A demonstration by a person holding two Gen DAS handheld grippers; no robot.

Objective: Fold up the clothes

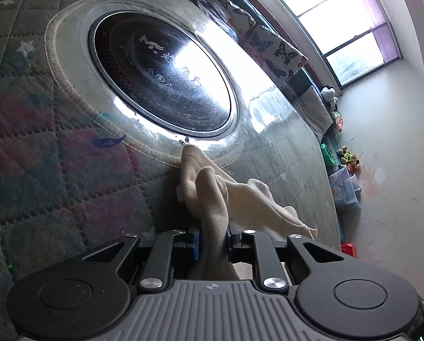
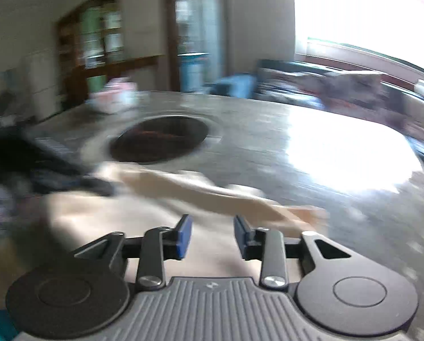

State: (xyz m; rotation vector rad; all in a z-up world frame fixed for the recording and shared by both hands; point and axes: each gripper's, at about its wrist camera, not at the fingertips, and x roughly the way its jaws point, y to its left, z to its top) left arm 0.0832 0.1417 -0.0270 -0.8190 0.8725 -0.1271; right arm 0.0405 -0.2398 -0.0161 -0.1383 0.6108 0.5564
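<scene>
Garment (image 1: 212, 199) bunching inside clamped left gripper (image 1: 212, 240), right gripper (image 2: 212, 237) hovering apart and empty; risking crooked fold from lumpy grip.

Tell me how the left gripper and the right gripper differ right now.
The left gripper is shut on the beige cloth, bunched between its fingers; the right gripper is open, with nothing between its fingers. The left wrist view is sharp; the right wrist view is motion-blurred. Both have blue-padded fingers and face the round table.
</scene>
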